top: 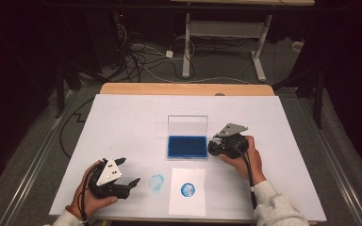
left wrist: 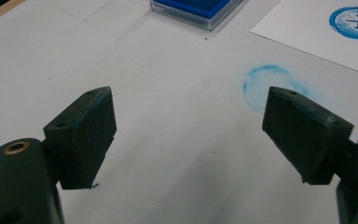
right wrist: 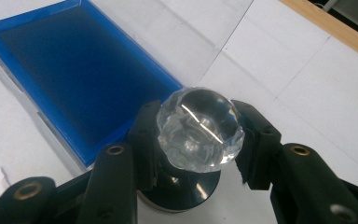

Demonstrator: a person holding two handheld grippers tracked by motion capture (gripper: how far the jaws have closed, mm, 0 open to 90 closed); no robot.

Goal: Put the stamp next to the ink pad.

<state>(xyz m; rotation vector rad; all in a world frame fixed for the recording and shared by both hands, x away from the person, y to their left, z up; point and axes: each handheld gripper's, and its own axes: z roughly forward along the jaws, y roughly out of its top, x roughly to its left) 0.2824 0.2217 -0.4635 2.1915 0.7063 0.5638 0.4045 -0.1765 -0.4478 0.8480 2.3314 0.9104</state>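
My right gripper (right wrist: 196, 108) is shut on a stamp (right wrist: 199, 130) with a clear faceted knob and a black round base. It holds the stamp just right of the open blue ink pad (right wrist: 60, 65). In the high view the right gripper (top: 215, 145) sits at the right edge of the ink pad (top: 187, 146), whose clear lid (top: 187, 125) stands upright behind it. My left gripper (top: 128, 171) rests open at the front left with nothing between its pads (left wrist: 86, 130). A round blue ink smudge (left wrist: 256, 81) lies on the table just ahead of the left gripper (left wrist: 189, 93).
A white sheet of paper (top: 187, 202) lies at the front centre with a round blue stamp print (top: 187, 189) on it. A white cover (top: 132, 122) lies over the table, and its wooden edge (top: 184, 89) shows at the back. Cables and table legs are on the floor beyond.
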